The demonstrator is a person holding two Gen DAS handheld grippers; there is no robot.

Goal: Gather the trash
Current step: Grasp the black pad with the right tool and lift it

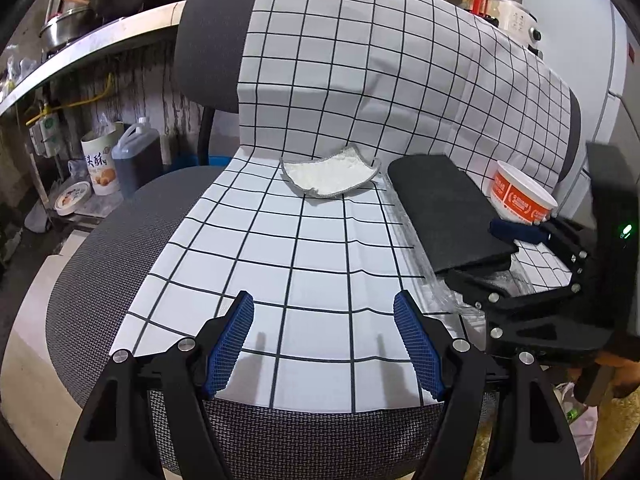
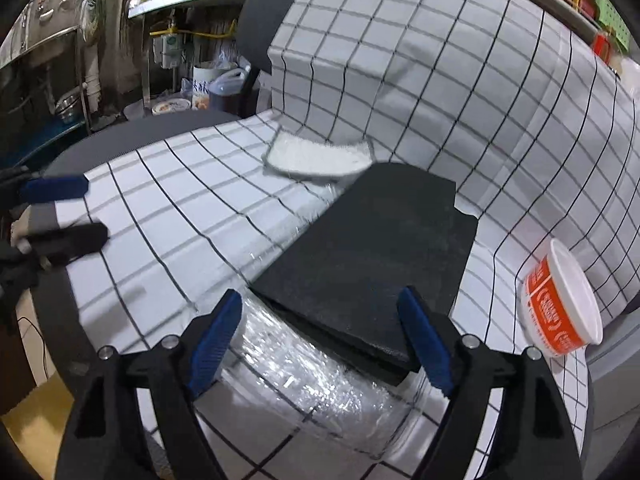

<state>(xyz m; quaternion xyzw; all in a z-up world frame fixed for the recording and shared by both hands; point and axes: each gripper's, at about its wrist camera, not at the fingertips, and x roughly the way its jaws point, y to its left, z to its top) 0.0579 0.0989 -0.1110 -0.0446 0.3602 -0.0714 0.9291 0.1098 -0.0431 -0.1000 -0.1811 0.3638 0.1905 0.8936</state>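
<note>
A black foam slab (image 2: 372,248) lies on crinkled clear plastic wrap (image 2: 304,368) on a chair covered by a white checked cloth (image 2: 168,216). My right gripper (image 2: 320,304) is open around the slab's near end, and its pads do not touch it. To the slab's right an orange-and-white paper cup (image 2: 560,304) lies on its side. A white rag with a grey edge (image 1: 332,172) sits by the backrest. My left gripper (image 1: 324,312) hovers open over the bare cloth at the seat's front with nothing between its fingers. In the left wrist view the right gripper (image 1: 496,256) straddles the slab (image 1: 444,208).
The chair's dark mesh seat rim (image 1: 80,280) and backrest (image 1: 208,40) frame the cloth. Left of the chair, on the floor, stand a tin (image 1: 100,164), a dark jug (image 1: 138,156) and a bowl (image 1: 72,198). A metal counter (image 1: 88,48) with pans runs behind.
</note>
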